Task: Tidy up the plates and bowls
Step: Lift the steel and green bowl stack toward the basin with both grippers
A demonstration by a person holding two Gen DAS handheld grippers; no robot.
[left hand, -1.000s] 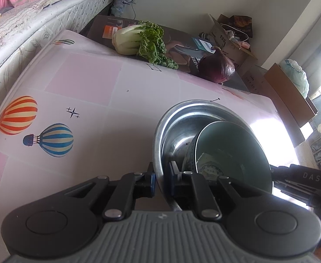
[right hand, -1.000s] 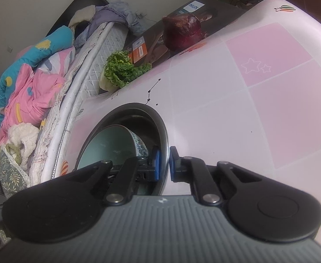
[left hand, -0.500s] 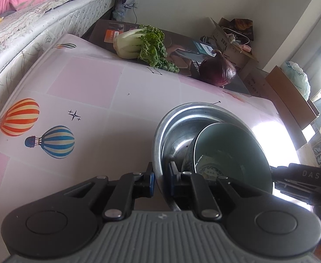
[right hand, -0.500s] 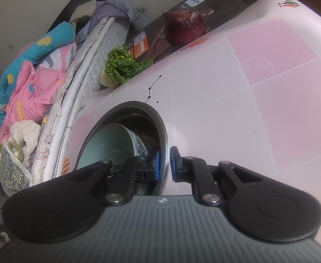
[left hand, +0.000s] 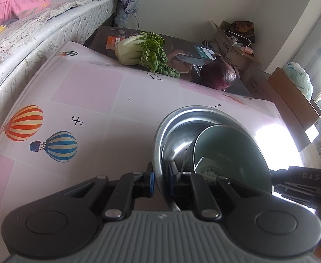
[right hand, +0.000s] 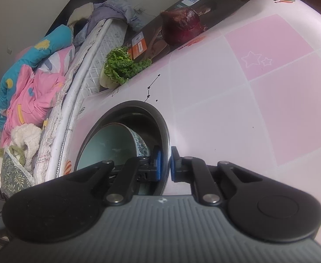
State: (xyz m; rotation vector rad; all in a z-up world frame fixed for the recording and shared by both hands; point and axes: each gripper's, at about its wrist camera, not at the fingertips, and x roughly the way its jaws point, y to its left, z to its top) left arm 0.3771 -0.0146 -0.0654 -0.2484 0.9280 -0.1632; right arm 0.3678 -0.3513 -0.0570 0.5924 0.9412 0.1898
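A steel bowl [left hand: 178,127] sits over the pink table [left hand: 83,92] with a pale green ceramic bowl [left hand: 230,151] tilted inside it. My left gripper [left hand: 161,179] is shut on the steel bowl's near left rim, one pad inside and one outside. In the right wrist view the steel bowl [right hand: 158,118] shows its dark rim, and the green bowl [right hand: 110,144] with its blue patterned outside leans within. My right gripper [right hand: 165,164] is shut on the opposite rim. The right gripper's body shows at the left view's right edge.
A leafy cabbage [left hand: 142,50] and a red onion [left hand: 219,76] lie at the table's far edge on a dark box [left hand: 182,54]. A mattress [left hand: 39,35] with bedding runs along the left. Cardboard boxes [left hand: 232,43] stand by the far wall.
Both views shift very slightly; the bowls stay gripped at both rims and keep their place between the grippers.
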